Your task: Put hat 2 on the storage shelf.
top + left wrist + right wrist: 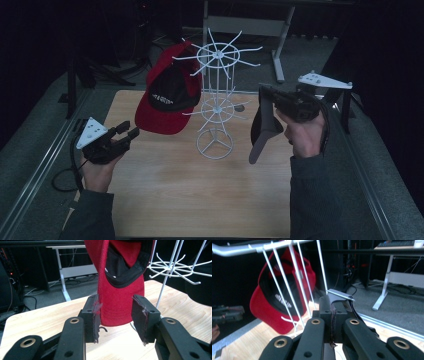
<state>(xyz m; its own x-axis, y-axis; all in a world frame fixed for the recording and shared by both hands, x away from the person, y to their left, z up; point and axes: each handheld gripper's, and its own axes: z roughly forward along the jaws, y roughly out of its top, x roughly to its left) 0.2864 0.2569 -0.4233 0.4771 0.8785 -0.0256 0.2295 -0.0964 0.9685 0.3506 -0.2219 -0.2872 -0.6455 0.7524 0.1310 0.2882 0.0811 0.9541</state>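
While the high view lays out the whole table [200,200], with the white wire rack [216,100] standing near its middle, the two gripper views add what it cannot. From above, the red cap [170,92] hangs on an upper left prong of the rack, its black lining turned toward the camera and its brim lowest. The right gripper [264,102], lifted just to the right of the rack, holds a dark cap [264,127] that dangles below its jaws.

The right gripper [333,315] view shows the jaws clenched with only a thin edge of the dark cap [339,295] pinched between the pads, a grip too small to judge from above. It also shows the red cap [277,300] behind the rack's [287,282] white wires.

The left gripper [116,317] view shows released jaws standing wide apart, nothing between the pads, with the red cap's [120,300] brim hanging just beyond them above the tabletop [37,317]. In the high view this gripper [127,131] rests low at the table's left edge, near that brim.
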